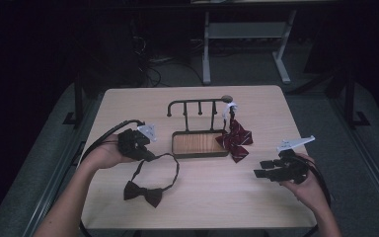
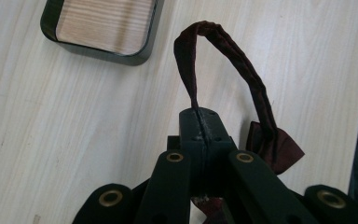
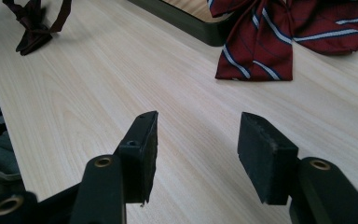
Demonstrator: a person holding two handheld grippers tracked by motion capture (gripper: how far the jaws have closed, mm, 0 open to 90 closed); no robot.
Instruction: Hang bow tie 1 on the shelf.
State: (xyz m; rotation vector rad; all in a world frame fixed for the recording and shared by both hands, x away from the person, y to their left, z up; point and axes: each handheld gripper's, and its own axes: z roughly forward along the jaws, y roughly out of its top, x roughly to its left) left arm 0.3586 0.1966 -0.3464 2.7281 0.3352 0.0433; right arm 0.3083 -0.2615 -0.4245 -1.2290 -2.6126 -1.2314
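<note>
- strap [image 2: 223, 56] of the dark bow tie [image 1: 143, 192] is pinched in the left gripper [image 2: 200, 122], jaws pressed together on the band near the table's left side.
- judged step: lifting the tie toward the hook rack [image 1: 197, 106] behind the wooden tray [image 1: 200, 144]; keeping the loop wide should help it slip over a hook.
- right gripper [image 3: 196, 149] waits with jaws apart, holding nothing.
- right gripper view shows the striped red bow tie's [image 3: 279, 32] white-edged blue stripes; the high view shows it hanging from the rack's end.

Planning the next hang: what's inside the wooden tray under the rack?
The tray floor looks bare, plain wood grain. The striped red bow tie hangs from the rack beside it, covering its right rim.
</note>
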